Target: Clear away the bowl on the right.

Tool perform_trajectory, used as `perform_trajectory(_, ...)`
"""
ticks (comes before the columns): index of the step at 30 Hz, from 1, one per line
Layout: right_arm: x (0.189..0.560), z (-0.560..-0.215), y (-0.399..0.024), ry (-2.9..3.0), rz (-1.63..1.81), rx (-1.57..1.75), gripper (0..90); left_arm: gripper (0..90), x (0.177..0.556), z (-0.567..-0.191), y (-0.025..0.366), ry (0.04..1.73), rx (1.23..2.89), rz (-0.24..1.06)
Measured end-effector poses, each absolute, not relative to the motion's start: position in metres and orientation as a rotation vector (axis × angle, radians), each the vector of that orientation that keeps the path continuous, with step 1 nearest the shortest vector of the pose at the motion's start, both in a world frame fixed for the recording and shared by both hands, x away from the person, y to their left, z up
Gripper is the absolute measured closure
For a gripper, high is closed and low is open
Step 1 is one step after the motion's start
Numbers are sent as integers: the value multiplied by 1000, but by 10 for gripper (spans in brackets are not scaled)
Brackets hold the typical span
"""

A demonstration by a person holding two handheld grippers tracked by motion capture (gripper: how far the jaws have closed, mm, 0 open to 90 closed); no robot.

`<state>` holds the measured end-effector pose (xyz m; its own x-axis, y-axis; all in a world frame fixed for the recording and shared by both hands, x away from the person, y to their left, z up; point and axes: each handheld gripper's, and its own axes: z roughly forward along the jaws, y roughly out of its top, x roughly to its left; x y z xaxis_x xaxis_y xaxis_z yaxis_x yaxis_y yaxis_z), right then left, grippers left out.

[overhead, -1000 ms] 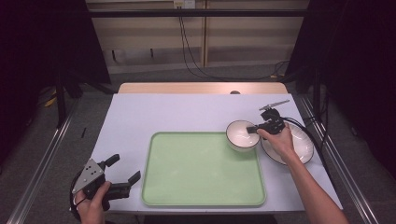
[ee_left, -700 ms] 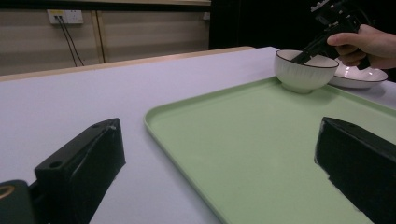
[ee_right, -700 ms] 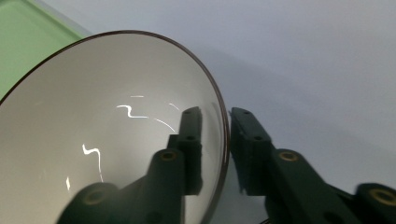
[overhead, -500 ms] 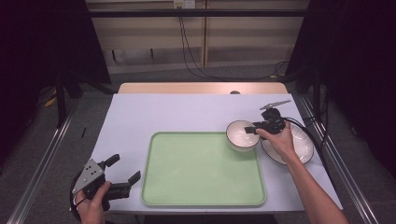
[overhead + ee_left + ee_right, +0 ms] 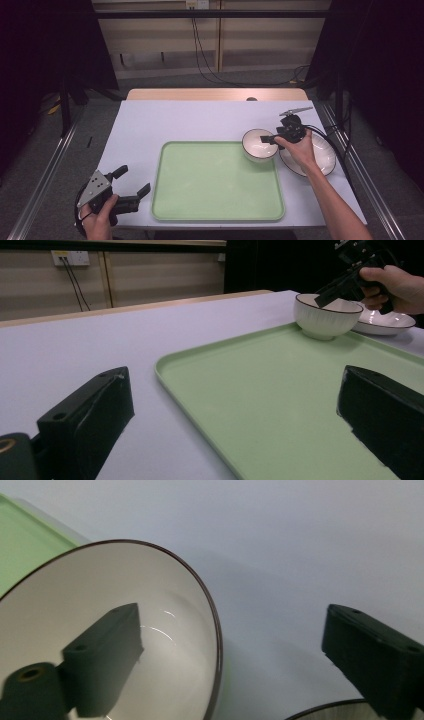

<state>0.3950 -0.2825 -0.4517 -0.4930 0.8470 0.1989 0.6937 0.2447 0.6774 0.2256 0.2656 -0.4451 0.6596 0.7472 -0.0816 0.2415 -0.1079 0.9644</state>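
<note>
White porcelain, dark-rimmed: the bowl (image 5: 259,145) sits on the far right corner of the green tray (image 5: 215,182), just beside the plate (image 5: 320,159) on the desk (image 5: 190,120). The right tool (image 5: 271,139) straddles the bowl's rim (one jaw inside, one outside), its jaws having just been opening and now clear of the wall, which reads as a release. Near the tray's left edge, the left tool (image 5: 131,185) waits, spread and holding nothing.

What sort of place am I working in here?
Likely a lab recording station, not a kitchen: a covered table inside a metal rail frame, dark curtains at the sides, loose cables along a bare panelled wall.
</note>
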Motion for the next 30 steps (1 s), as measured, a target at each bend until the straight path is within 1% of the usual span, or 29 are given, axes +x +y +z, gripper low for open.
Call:
perform_trajectory(1, 395, -451, -283, 2326, 1098, 1424, 10, 16, 225, -445, 266, 821, 1667, 525)
perform_trajectory(2, 395, -451, -283, 2325, 1109, 1424, 28, 16, 226, -445, 266, 818, 1667, 521)
perform_trajectory(4, 395, -450, -283, 2310, 1123, 1421, 32, 16, 226, -445, 266, 818, 1667, 521)
perform_trajectory(5, 395, -449, -284, 2304, 1116, 1434, 16, 16, 226, -445, 266, 818, 1667, 521)
perform_trajectory(8, 395, -448, -285, 2297, 1116, 1447, 32, 16, 224, -445, 265, 828, 1663, 521)
perform_trajectory(11, 393, -445, -286, 2239, 1097, 1486, 25, 16, 225, -445, 266, 826, 1661, 522)
perform_trajectory(18, 383, -440, -286, 2141, 1056, 1422, 32, 16, 225, -445, 266, 821, 1666, 521)
perform_trajectory(30, 366, -426, -300, 2082, 1121, 1374, 24, 16, 226, -445, 264, 811, 1664, 515)
